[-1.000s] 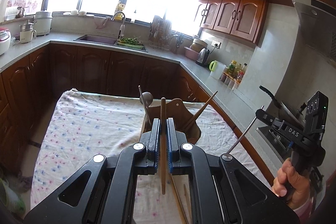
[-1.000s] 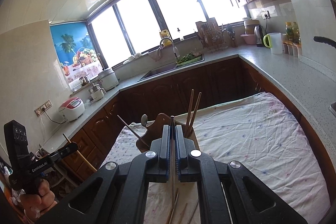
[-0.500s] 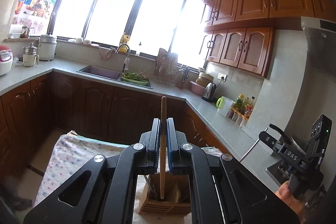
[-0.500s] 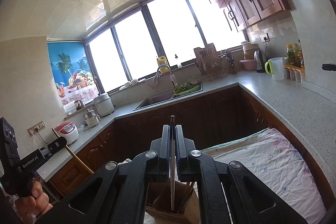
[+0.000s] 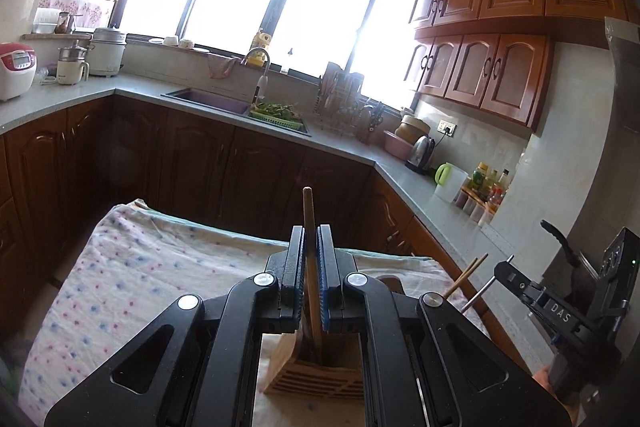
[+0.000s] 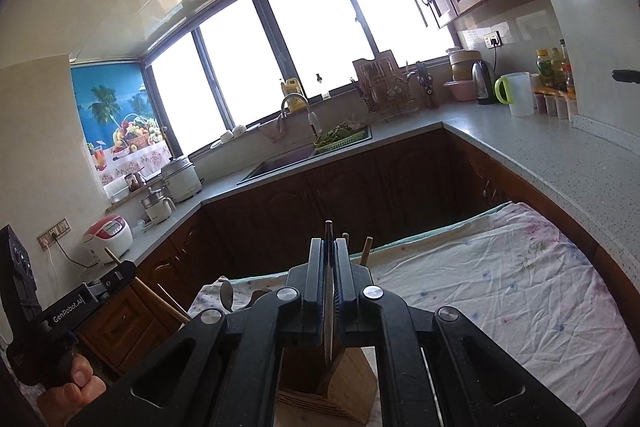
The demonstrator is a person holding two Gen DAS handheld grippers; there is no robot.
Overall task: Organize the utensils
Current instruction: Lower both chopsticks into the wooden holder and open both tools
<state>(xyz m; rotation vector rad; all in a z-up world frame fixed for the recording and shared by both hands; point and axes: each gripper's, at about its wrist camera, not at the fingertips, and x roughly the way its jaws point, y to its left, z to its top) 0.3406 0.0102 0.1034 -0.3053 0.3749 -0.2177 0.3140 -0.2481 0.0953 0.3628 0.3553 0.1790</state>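
While both hand-held tools hang over the cloth-covered table point(image 5: 132, 267), each is clamped tight on a single utensil. The left gripper point(image 5: 311, 281) has its blue-padded jaws nearly together, pressing on a wooden chopstick point(image 5: 309, 227) that stands almost upright between them; its upper end rises above the fingertips and its lower end reaches down into the wooden utensil holder point(image 5: 316, 375) directly below. Whether that lower tip touches the holder's floor cannot be told.

The right gripper point(image 6: 329, 279) is likewise closed to a narrow slit, gripping a thin metal chopstick point(image 6: 328, 331) held upright, its lower end entering the top of the same slatted holder point(image 6: 340, 383). Two wooden chopsticks point(image 6: 366, 251) stand in the holder just beyond the right fingertips. A metal spoon point(image 6: 226, 294) shows to the left of them, its seating hidden behind the tool.

From the left camera, the right tool appears at the frame's right edge with its metal rod slanting downward. From the right camera, the person's hand point(image 6: 76, 385) grasps the left tool's handle at lower left. The holder sits on the floral cloth near the table's front edge.
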